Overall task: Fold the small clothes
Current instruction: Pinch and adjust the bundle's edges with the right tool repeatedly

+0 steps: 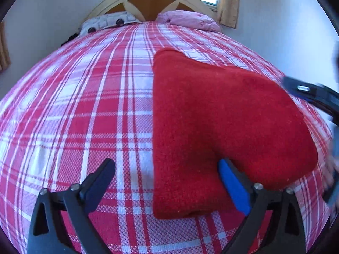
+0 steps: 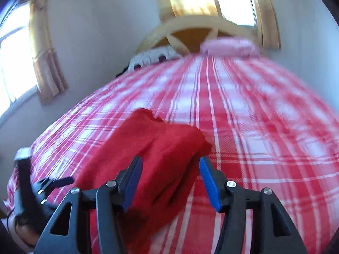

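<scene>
Currently a red garment (image 1: 222, 127) lies folded on the plaid bed (image 1: 84, 116), filling centre-right of the left wrist view and lower centre-left of the right wrist view. Left gripper (image 1: 167, 171): jaws spread wide, nothing held; its blue-padded finger (image 1: 231, 182) sits at the garment's near edge with the cloth's near left corner lying between the fingers, unpinched, the other finger over bare bedspread. Likely a release posture, the fold laid flat and let go. Right gripper (image 2: 170, 169): jaws partly apart, garment beneath and between them, pads not pressing; nothing gripped. That view is smeared, so contact of its left pad with the cloth cannot be settled. In the left wrist view the right gripper's black body shows at the right edge, just beside the cloth's far side; the two tools flank the piece, probably to square it or take the next fold. Garment reads as a thick fleece: it should hold a crease poorly and spring open. Pillows (image 1: 148, 20) at the headboard, upper frame, well apart.
</scene>
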A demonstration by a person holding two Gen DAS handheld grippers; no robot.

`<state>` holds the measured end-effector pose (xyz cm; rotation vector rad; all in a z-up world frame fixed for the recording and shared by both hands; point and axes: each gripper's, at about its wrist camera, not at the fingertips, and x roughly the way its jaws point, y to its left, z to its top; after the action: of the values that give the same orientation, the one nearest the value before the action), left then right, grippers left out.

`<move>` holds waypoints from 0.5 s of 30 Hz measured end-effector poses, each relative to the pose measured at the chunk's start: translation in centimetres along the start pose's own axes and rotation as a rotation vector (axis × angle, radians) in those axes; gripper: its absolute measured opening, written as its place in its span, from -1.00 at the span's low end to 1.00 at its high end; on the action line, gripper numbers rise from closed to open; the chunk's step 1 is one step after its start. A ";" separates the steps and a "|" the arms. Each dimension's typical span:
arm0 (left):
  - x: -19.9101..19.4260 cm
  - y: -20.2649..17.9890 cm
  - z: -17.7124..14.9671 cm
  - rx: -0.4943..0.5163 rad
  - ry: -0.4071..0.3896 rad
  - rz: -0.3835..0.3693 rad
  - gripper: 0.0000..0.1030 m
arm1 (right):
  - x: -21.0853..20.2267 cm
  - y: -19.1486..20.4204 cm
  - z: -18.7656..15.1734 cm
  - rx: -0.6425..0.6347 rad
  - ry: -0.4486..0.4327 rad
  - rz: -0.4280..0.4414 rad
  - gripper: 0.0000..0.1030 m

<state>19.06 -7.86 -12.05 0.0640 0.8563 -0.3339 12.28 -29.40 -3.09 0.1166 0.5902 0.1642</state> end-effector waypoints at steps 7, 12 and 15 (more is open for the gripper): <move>-0.4 -1.5 -0.3 0.069 -0.028 0.067 0.96 | 3.0 2.1 -5.2 -0.033 0.264 0.158 -0.86; 0.0 0.0 -0.4 0.015 0.028 -0.010 0.99 | 2.9 -2.4 -7.4 0.171 0.256 0.247 -1.00; 0.0 0.8 -0.3 -0.027 0.051 -0.046 1.00 | 2.2 -1.8 -8.0 0.167 0.255 0.247 -1.00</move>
<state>19.09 -7.05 -12.35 0.0279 0.9132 -0.3655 9.81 -30.30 -11.19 0.3345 0.8432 0.3728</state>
